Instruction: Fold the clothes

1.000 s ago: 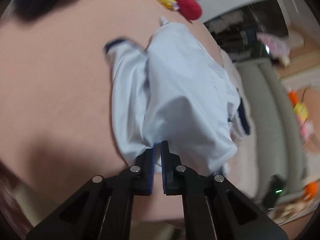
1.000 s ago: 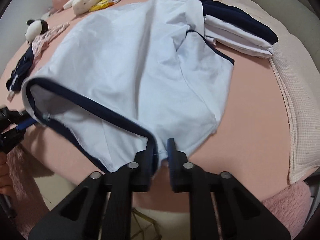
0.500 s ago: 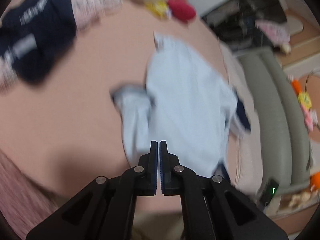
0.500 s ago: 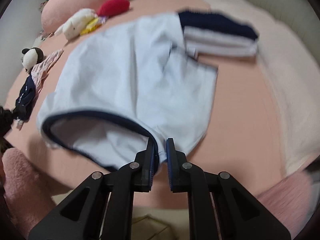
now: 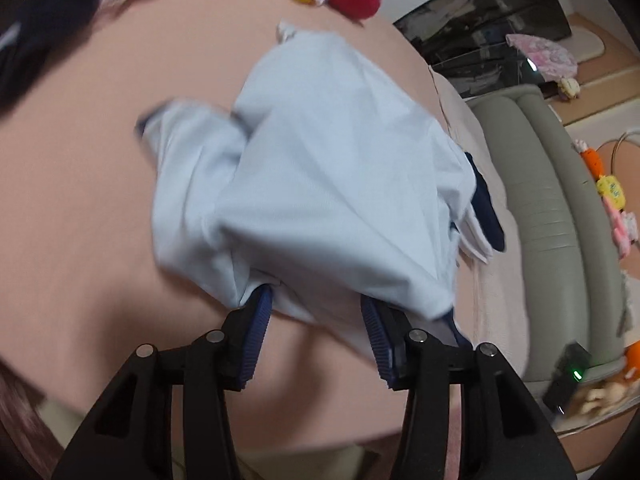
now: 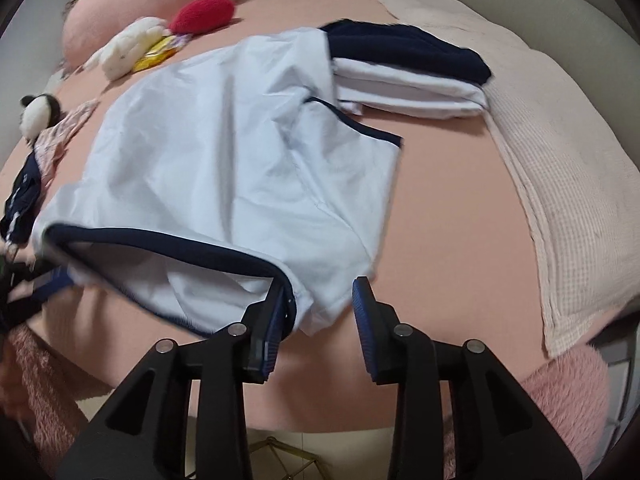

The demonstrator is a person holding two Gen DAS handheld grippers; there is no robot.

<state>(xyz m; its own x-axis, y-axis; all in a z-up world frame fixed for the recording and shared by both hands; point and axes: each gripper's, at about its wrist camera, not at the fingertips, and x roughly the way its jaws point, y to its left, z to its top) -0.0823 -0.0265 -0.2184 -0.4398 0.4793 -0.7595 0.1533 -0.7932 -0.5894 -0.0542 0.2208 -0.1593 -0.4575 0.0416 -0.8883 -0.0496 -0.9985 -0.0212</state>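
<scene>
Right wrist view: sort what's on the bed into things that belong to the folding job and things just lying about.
Part of the job:
light blue shirt with navy trim, spread on the bed
folded stack of navy and white clothes
right gripper, open at the shirt's hem

Lying about:
red plush
white plush
panda toy
pink pillow
cream blanket

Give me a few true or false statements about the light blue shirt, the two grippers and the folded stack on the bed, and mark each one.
1. Both grippers are open. True: the left gripper and the right gripper both stand spread.
2. The light blue shirt lies on the floor. False: it lies on the pink bed.
3. The folded stack sits beyond the shirt. True.
4. The shirt's trim is red. False: it is navy.
</scene>
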